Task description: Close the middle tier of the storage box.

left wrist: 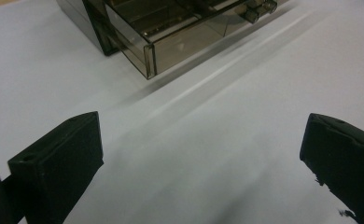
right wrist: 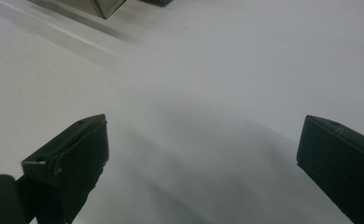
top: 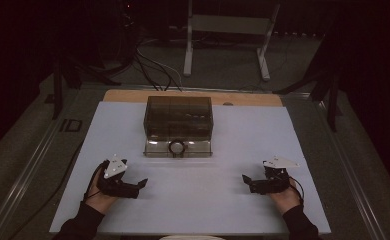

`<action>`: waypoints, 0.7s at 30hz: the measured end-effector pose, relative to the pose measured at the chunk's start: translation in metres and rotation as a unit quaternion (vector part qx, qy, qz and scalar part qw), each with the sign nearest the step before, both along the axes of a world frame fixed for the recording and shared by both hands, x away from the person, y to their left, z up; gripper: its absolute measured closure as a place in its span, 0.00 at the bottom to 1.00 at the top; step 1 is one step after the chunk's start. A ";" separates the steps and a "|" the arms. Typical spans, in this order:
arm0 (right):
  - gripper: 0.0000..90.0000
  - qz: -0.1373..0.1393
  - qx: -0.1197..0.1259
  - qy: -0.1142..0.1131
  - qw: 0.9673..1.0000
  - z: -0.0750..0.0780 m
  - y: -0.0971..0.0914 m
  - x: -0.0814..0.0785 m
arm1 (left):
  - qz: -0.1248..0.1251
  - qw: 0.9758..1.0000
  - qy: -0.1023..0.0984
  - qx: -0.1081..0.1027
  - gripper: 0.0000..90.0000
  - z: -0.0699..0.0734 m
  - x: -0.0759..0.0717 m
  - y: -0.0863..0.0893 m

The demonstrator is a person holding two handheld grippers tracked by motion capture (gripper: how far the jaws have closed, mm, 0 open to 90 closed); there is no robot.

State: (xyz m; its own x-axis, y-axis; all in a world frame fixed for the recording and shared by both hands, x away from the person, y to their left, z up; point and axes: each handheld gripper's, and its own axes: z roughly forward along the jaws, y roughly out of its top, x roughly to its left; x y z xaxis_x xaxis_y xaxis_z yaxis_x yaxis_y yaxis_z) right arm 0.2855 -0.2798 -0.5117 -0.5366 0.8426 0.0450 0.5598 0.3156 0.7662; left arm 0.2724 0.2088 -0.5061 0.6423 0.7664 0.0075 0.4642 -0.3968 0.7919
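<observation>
Left gripper view crops the smoky drawer box [left wrist: 171, 32]; both grippers' fingers [left wrist: 59, 158] gape wide, holding nothing.

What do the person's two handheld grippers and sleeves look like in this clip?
Each hand holds a black two-jaw gripper: the left gripper and the right gripper. Both carry a light grey three-cornered plate on top, and a thin dark cable loops from each near the hand. In the gripper views the jaws are blocky, matte black, with small holes in their tips. The person wears dark long sleeves.
</observation>
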 end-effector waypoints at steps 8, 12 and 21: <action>0.03 -0.002 0.001 0.001 1.000 0.000 -0.001 0.000 | 0.001 1.000 -0.005 -0.013 0.01 0.016 0.000 -0.004; 0.03 -0.001 -0.001 -0.001 1.000 0.001 0.000 -0.001 | -0.008 1.000 0.000 -0.018 0.01 0.026 0.000 -0.010; 0.03 -0.001 0.002 -0.001 1.000 0.001 -0.001 -0.002 | -0.014 0.999 -0.005 -0.033 0.01 0.043 0.005 -0.021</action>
State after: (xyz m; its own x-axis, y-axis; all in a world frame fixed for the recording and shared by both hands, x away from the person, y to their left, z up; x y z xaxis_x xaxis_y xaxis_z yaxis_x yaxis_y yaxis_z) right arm 0.2836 -0.2808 -0.5107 -0.5349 0.8436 0.0472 0.5593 0.3116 0.7682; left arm 0.2776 0.1880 -0.4634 0.6634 0.7474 -0.0356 0.4462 -0.3569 0.8207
